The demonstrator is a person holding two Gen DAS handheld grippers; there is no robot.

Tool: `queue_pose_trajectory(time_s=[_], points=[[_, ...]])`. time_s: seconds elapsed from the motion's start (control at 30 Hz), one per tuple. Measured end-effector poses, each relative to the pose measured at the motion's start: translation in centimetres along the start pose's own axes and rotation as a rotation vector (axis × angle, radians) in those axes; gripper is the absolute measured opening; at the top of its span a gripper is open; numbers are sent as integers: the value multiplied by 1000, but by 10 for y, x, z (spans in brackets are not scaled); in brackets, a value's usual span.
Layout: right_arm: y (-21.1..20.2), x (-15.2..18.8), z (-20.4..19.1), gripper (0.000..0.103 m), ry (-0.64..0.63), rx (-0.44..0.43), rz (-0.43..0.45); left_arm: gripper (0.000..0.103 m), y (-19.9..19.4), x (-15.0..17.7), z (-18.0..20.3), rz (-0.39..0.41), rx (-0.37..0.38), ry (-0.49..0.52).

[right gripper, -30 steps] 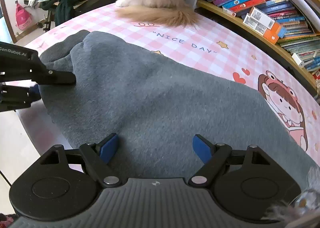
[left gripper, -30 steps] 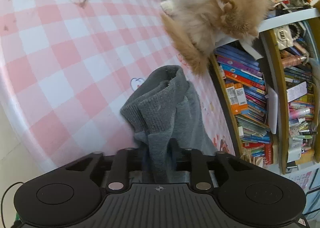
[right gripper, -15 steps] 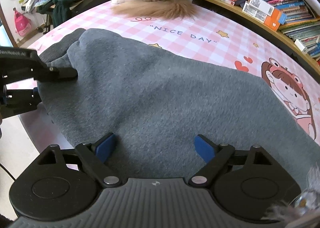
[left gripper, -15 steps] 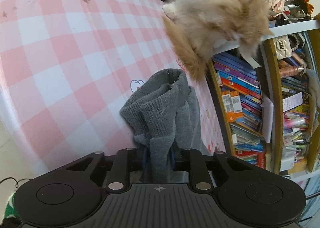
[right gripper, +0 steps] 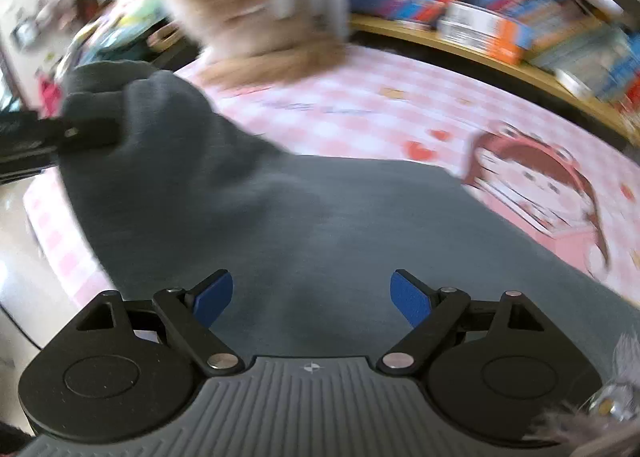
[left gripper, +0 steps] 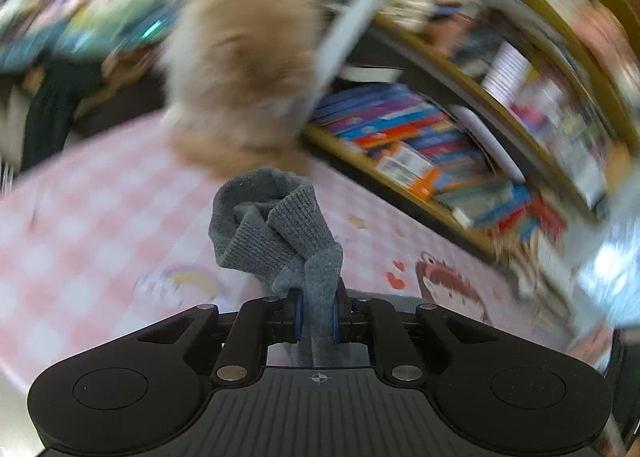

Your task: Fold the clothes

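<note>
Ribbed grey cuff (left gripper: pixel 276 225) lifted, left tongs (left gripper: pixel 316 317) clamped

Both views are evenly lit by soft, bright daylight, with no hard shadows or strong glare. Heavy motion blur smears the far scene: the fluffy cat (left gripper: pixel 244 69), the bookshelf (left gripper: pixel 460 161) on the right and the pink checked tablecloth (left gripper: pixel 80 241) lose their detail. The near parts stay sharp: the left gripper (left gripper: pixel 316 315) with its grey knit cuff (left gripper: pixel 276 229), and the right gripper (right gripper: pixel 312 299). Fisheye distortion bends the shelves and table edge into curves toward the frame borders. The far left of the right-wrist view looks pale and washed out.
</note>
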State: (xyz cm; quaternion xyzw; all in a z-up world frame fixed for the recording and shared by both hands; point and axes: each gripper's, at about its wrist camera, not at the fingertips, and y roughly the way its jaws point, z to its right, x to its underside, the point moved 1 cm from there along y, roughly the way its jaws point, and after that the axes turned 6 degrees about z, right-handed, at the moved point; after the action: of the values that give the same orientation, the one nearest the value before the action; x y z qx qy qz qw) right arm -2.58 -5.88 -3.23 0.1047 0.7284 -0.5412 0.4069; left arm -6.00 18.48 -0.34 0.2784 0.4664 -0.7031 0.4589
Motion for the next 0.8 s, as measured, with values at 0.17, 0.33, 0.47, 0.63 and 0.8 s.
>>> queue_pose_trajectory(time_s=[0.17,0.33,0.47,0.63,0.8], points=[[-26,7,45,86,97,22,33,12,-2,-3,52,5,29,171],[-46,17,81,86,171,35,62,12,-1,7,97,-16,57,289],[-59,27,103,86,216,37,79,13,1,24,130,-53,87,374],[-70,41,125,86,275,45,86,20,16,60,167,-161,139,430],[-72,55,144,84,356,55,66,27,43,112,178,-387,151,402]])
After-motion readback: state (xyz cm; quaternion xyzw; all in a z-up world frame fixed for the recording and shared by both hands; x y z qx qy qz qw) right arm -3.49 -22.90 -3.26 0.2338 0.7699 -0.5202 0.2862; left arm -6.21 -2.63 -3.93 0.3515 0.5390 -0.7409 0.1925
